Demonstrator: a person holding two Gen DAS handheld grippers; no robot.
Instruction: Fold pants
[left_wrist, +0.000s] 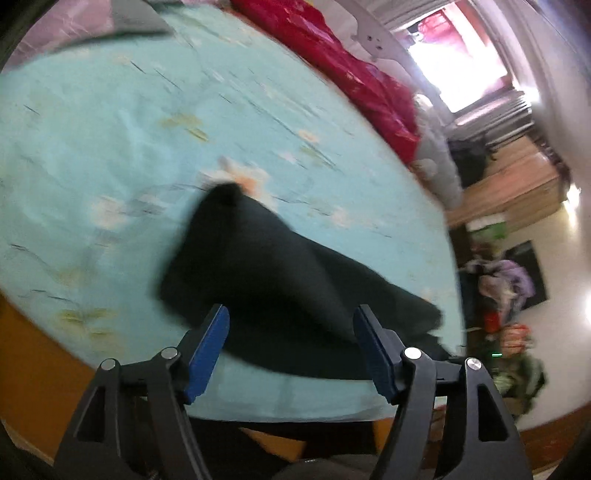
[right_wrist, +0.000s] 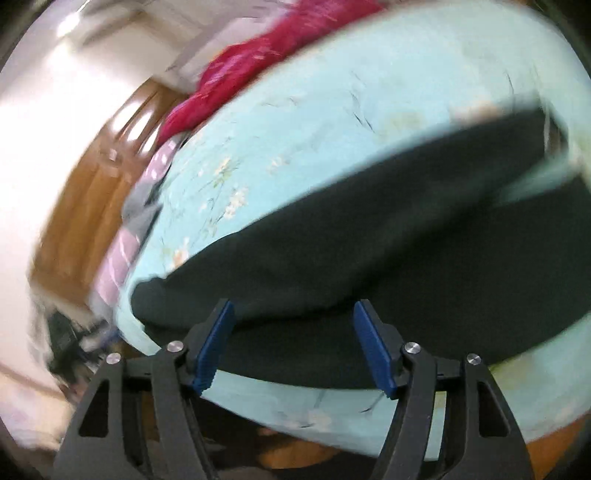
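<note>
The pants (left_wrist: 280, 280) are soft, limp dark cloth, light enough for one claw to lift an end. By my judgement they will sag and drape wherever they are not supported, and a single layer could slide off the one beneath it. The best places to take hold look like the outer edges and corners, pinching through every layer at once. In the left wrist view that would be the narrow end far ahead of the left claw (left_wrist: 291, 343). In the right wrist view it would be the rounded end ahead and to the left of the right claw (right_wrist: 291, 343). A hold in the middle of the cloth would only bunch it up.

They lie on the bed (left_wrist: 110, 147), on a pale turquoise sheet with a faint flower print, just ahead of both claws and near the bed's closer edge. In colour they are very dark, black or deep green; blur makes it hard to say which. From the left claw they look like a wedge tapering away to a blunt tip, with a raised crease across the middle. From the right claw they look like a long band with one layer lying over another, so they seem partly folded already.

Both claws stand wide, their blue pads (left_wrist: 207, 354) well apart with nothing between them. A red quilt (left_wrist: 354, 74) is heaped along the far side of the bed.
</note>
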